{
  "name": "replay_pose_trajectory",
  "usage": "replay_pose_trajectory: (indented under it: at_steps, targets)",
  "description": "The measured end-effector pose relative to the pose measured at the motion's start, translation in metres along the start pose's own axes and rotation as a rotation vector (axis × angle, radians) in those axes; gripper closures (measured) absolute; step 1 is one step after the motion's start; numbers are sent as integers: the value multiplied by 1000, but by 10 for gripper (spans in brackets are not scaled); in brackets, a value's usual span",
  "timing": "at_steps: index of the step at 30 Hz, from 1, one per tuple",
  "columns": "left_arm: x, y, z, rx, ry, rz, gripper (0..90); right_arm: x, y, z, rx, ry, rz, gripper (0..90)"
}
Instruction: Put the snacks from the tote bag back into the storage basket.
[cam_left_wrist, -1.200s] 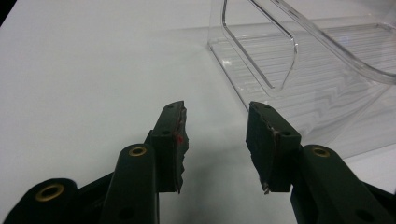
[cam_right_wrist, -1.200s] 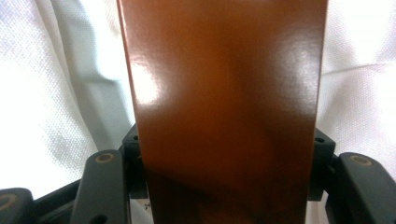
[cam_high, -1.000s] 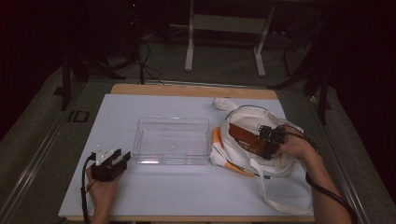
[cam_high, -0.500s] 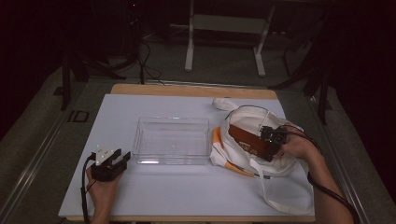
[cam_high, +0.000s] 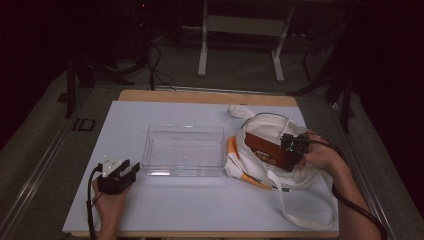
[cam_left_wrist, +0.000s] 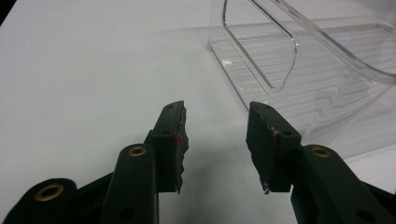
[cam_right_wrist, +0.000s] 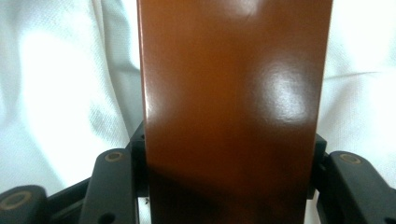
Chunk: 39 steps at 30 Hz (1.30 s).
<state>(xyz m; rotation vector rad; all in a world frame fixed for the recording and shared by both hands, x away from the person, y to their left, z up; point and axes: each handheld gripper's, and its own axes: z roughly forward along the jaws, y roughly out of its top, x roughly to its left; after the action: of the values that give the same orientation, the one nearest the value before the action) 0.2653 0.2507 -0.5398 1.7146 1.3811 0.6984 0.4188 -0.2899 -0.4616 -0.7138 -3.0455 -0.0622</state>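
Since a second ago, the right tool (cam_high: 290, 156) has closed its jaws onto the brown box (cam_high: 265, 149) lying in the white bag's (cam_high: 300, 190) mouth. Glossy, stiff, probably light; gripping across its narrow end suits. Left tool (cam_high: 120, 172) rests released on the worktop (cam_high: 200, 210).

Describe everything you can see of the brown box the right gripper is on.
The brown box is a flat, oblong, glossy carton, reddish-brown with small pale print on top. It lies slanted at the mouth of the white bag, right of the clear tray. The right gripper clamps its near end, jaws on both long sides; in the right gripper view its shiny face rises between them.
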Motion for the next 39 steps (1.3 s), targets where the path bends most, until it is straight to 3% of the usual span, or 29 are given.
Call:
replay_pose_trajectory:
  at_steps: [12,18,39]
  targets:
    - [0,0,0,0,2,2,577,0,-10,-19,-48,-18,-2,433]
    - [0,0,0,1,2,2,576,3,-12,-27,-41,-38,-20,434]
    - [0,0,0,1,1,1,577,10,-21,-57,-92,-43,-53,434]
